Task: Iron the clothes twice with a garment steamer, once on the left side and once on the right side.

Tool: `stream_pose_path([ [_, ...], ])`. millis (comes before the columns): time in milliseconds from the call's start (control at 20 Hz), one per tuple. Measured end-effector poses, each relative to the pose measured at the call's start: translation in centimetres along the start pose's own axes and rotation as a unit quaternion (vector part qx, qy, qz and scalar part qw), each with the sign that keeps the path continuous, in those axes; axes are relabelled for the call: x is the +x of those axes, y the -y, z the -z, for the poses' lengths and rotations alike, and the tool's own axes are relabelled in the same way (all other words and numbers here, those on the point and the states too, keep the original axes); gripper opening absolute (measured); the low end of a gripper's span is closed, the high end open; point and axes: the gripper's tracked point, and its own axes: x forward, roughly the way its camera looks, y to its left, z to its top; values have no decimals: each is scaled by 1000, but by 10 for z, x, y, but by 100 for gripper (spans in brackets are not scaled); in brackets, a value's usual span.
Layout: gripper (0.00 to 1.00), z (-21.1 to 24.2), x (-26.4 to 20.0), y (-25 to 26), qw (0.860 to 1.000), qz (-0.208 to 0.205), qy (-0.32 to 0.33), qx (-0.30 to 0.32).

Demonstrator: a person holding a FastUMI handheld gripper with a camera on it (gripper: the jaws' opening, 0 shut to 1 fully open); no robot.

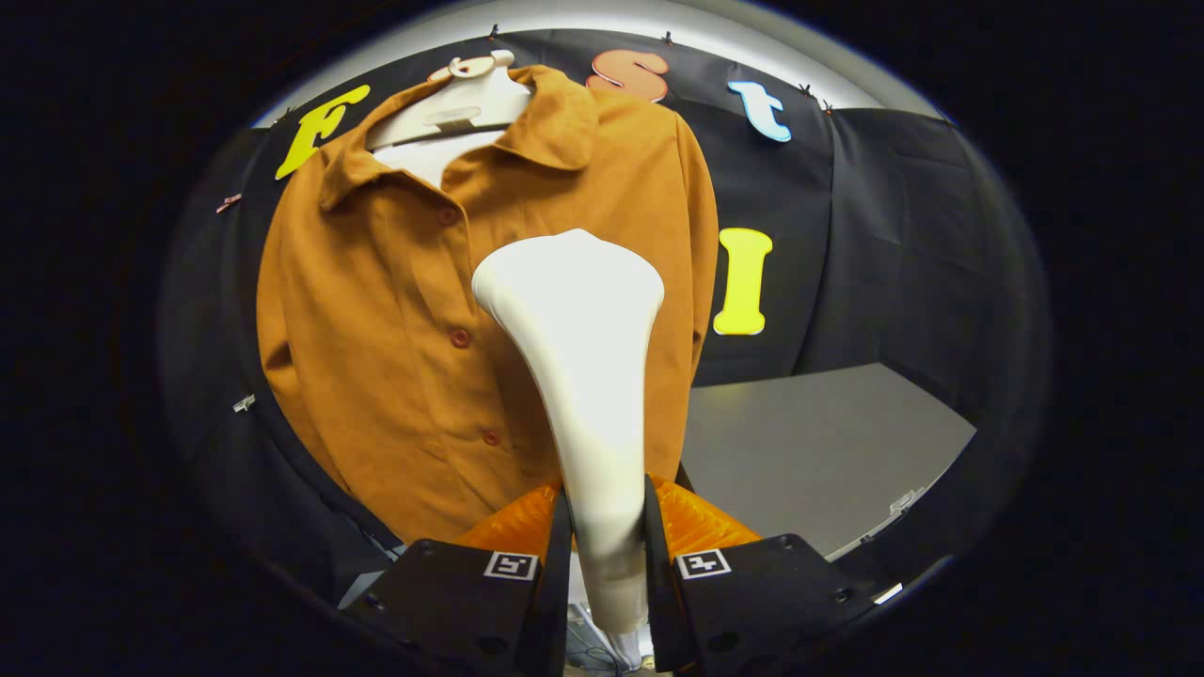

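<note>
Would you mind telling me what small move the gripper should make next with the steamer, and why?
Probably ease the steamer forward until its head meets the shirt. The gripper is shut on its handle, and the head hangs in front of the panel beside the button row, though contact with the cloth cannot be told.

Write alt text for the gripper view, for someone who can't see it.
The gripper is shut on a white garment steamer, whose head is raised in front of a brown button-up shirt. The shirt hangs on a white hanger, with a grey table beside it.
</note>
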Motion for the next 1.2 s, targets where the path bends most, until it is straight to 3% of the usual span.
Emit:
stream_pose_path([
  [500,39,-18,0,-104,995,-90,34,-35],
  [1200,39,42,55,-140,992,-93,-58,-60],
])
